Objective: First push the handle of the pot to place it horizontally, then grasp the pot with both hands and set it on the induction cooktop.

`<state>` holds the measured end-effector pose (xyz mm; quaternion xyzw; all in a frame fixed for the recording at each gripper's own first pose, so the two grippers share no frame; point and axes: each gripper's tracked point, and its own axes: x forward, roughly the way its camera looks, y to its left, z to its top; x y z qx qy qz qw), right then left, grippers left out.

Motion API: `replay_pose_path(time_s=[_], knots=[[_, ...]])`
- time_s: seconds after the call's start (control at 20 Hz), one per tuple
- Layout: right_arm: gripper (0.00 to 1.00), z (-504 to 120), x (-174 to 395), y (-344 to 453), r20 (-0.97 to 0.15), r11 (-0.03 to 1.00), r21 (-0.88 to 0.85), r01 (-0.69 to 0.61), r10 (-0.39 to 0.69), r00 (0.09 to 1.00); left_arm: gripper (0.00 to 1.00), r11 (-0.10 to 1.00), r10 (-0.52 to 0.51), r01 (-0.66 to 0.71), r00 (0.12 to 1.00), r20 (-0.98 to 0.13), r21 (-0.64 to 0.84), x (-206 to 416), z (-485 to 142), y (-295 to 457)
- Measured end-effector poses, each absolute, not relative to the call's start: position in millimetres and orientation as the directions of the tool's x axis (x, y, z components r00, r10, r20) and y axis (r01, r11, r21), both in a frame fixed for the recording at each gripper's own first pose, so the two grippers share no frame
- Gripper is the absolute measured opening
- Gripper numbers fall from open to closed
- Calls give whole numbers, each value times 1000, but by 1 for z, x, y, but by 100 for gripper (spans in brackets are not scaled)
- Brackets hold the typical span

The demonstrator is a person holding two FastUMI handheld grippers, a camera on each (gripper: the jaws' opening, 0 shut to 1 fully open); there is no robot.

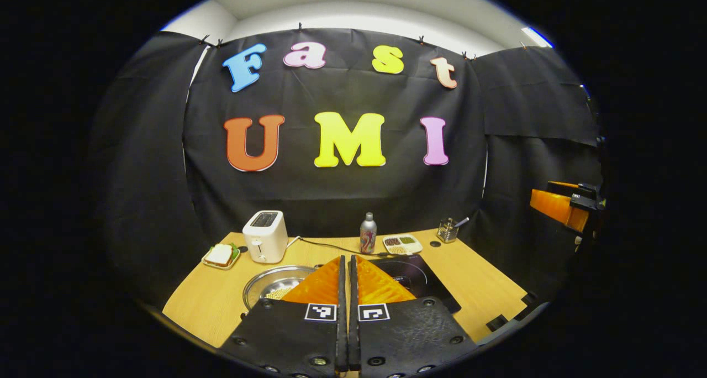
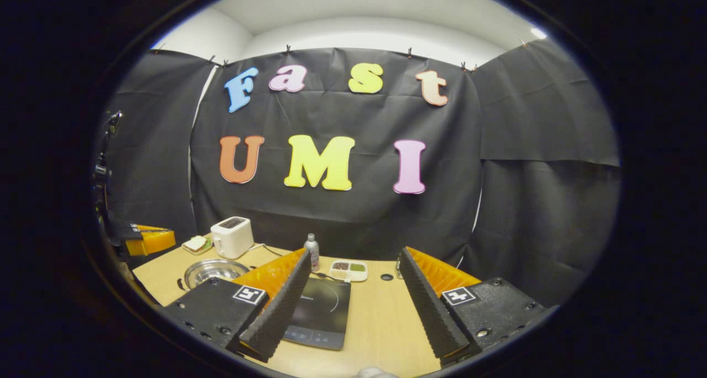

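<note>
The left hand-held gripper (image 1: 348, 267) is closed on nothing above the bench (image 1: 210, 306); the pot (image 1: 273, 284) sits just beyond its fingers, to their left. The right hand-held gripper (image 2: 353, 262) is spread open, the induction cooktop (image 2: 323, 311) ahead between its fingers, the toaster (image 2: 232, 237) far left.
</note>
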<state>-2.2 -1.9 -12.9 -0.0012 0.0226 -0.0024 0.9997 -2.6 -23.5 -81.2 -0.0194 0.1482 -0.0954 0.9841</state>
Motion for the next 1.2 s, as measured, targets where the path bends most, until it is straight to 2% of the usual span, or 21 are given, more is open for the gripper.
replay_pose_path(time_s=[0.2, 0.5, 0.65, 0.75, 0.8, 0.85, 0.95, 1.0, 1.05, 1.2], knots=[[100, -26, -5, 8, -67, 1000, 1, -10, 10, 998, 0, 978, -205, 198, 875, -439, -64, -9, -139, -8], [100, -58, 2, 9, -143, 999, 35, -13, 18, 990, 0, 972, -175, 236, 734, -656, 5, -29, -222, 28], [100, -71, 5, 6, -162, 998, 63, 0, 10, 987, 0, 968, -181, 249, 650, -738, -18, -36, -261, 40], [100, -75, 6, 4, -171, 998, 65, 1, 10, 985, 0, 966, -162, 259, 604, -781, -1, -39, -280, 51], [100, -77, 7, 2, -178, 998, 56, 1, 9, 984, 9, 964, -155, 264, 579, -800, 4, -39, -289, 55], [100, -80, 6, -2, -182, 999, 46, 8, 0, 983, 0, 965, -153, 264, 558, -816, 0, -37, -297, 57], [100, -82, 7, -8, -186, 999, 44, 23, -14, 983, 0, 966, -143, 259, 500, -854, -9, -36, -315, 64], [100, -82, 8, -11, -188, 999, 46, 29, -19, 982, 9, 967, -133, 255, 489, -862, -4, -32, -321, 68], [100, -85, 8, -14, -194, 998, 49, 34, -24, 981, 0, 968, -123, 249, 474, -872, -1, -30, -325, 72], [100, -89, 12, -19, -208, 997, 54, 46, -34, 978, 0, 969, -105, 245, 444, -890, 8, -21, -334, 84]])
